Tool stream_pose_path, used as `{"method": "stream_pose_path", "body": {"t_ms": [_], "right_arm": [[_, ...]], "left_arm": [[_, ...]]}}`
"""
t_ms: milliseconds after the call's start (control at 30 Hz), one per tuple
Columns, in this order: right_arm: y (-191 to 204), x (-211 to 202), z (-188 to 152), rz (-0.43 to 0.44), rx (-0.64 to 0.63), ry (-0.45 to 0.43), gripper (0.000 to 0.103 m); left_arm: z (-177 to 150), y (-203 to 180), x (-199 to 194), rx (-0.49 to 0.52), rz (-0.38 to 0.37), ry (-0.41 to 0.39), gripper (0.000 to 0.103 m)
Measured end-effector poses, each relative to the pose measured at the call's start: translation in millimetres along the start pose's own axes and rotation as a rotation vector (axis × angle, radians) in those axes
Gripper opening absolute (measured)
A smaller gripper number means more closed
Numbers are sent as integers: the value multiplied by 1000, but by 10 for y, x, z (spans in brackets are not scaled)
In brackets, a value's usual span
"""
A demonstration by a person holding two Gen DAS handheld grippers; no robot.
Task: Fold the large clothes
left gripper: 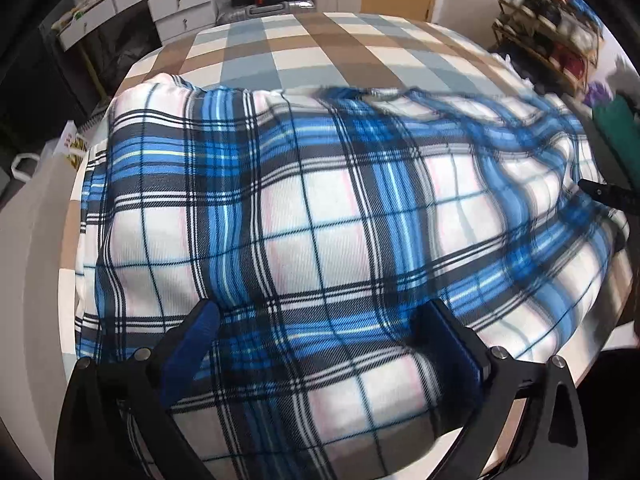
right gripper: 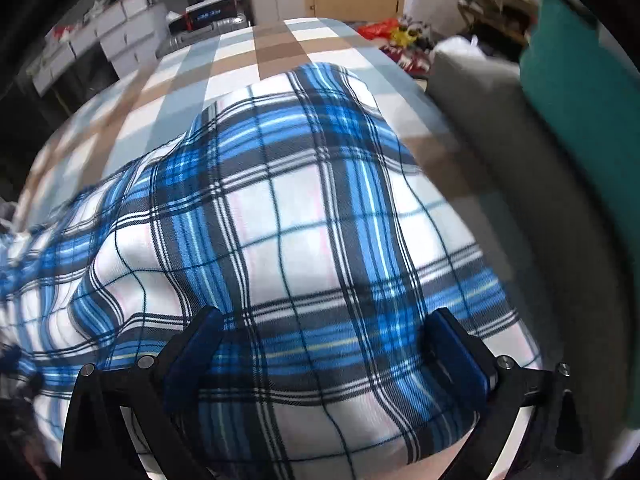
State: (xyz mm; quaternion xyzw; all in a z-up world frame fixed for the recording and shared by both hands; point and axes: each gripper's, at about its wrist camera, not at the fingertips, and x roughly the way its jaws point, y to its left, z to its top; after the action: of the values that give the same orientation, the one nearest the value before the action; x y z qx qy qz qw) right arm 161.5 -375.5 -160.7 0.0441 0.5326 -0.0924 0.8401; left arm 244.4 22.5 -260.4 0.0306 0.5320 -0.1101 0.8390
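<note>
- Blue-and-white plaid garment [left gripper: 320, 208] spread across a bed with a tan, grey and white checked cover [left gripper: 280, 48], rumpled and blurred toward the right side in the left wrist view.
- Left gripper [left gripper: 320, 344] angled steeply down over the near part of the cloth, jaws wide apart, blue pads clear of the fabric on both sides; nothing held.
- Right gripper [right gripper: 324, 348] likewise tilted down over the garment's other end, jaws spread wide, cloth passing beneath and between them but not pinched.
- Soft, light and limp by the look of it: woven shirt-weight fabric, likely to sag, drape and slide over itself rather than keep any shape.
- No fragility apparent; main risk judged to be bunching, or catching only the top layer where the cloth lies doubled.
- Best hold probably at an edge or corner, with both layers pinched together, one gripper at each end to keep the fold line straight.
- Ridges and wrinkles near the middle likely to need smoothing before any clean fold.
- Drawers [left gripper: 180, 0] and a shelf rack [left gripper: 552, 32] beyond the bed, well apart from the work.
</note>
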Motion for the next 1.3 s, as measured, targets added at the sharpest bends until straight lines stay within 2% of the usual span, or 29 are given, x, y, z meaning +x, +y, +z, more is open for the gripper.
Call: {"method": "stream_pose_path", "body": {"t_ms": [67,100,167,200,267,300,400,467,533,633,700,767,867,1067,1133,1200,1300], "right_arm": [[80,-258,-36,17,-22,-107,95],[185,-460,-92,52,-61,-179,97],[432,-694,-237,129,-161,-242,96],[574,-762,-320,171,-219,-248,97],[832,-824,-466,233,-324,-239,97],[933,-813,-529,231,-366,-225,97],[1155,-621,-647,175,-450,-131,98],[1289,-387,-723,99,-512,-43,102],[1362,-429,-755,63,-550,-76,103],[1261,-518,-775,87,-531,-93,103],[1183,-671,-758,155,-494,-136,103],[1148,-750,-739,188,-474,-161,103],[1108,-836,-754,232,-463,-152,103],[1094,-841,-749,300,-453,-126,103],[1071,-834,-743,316,-442,-121,103],[1069,-773,-688,329,-432,-118,103],[1054,-787,-680,353,-426,-117,103]], "left_arm": [[-34,15,-176,-13,-70,-40,96],[-56,4,-258,1,-82,-67,96],[-113,-48,-309,45,-44,-89,96],[-135,-77,-230,67,-16,-53,96],[-151,-71,-62,58,-5,13,97],[-152,-55,-36,47,-8,16,97],[-130,-47,-19,37,-4,19,97],[-125,-61,-44,45,6,15,97],[-121,-11,-172,26,6,-22,97],[-289,202,-555,-110,-22,-108,97],[-518,339,-797,-229,-33,-161,97],[-769,438,-893,-332,-94,-168,97],[-987,496,-821,-451,-163,-141,97],[-992,613,-519,-670,-368,-108,97],[-984,654,-556,-748,-399,-156,97],[-962,736,-477,-824,-455,-159,97],[-945,852,-458,-924,-470,-216,97]]}}
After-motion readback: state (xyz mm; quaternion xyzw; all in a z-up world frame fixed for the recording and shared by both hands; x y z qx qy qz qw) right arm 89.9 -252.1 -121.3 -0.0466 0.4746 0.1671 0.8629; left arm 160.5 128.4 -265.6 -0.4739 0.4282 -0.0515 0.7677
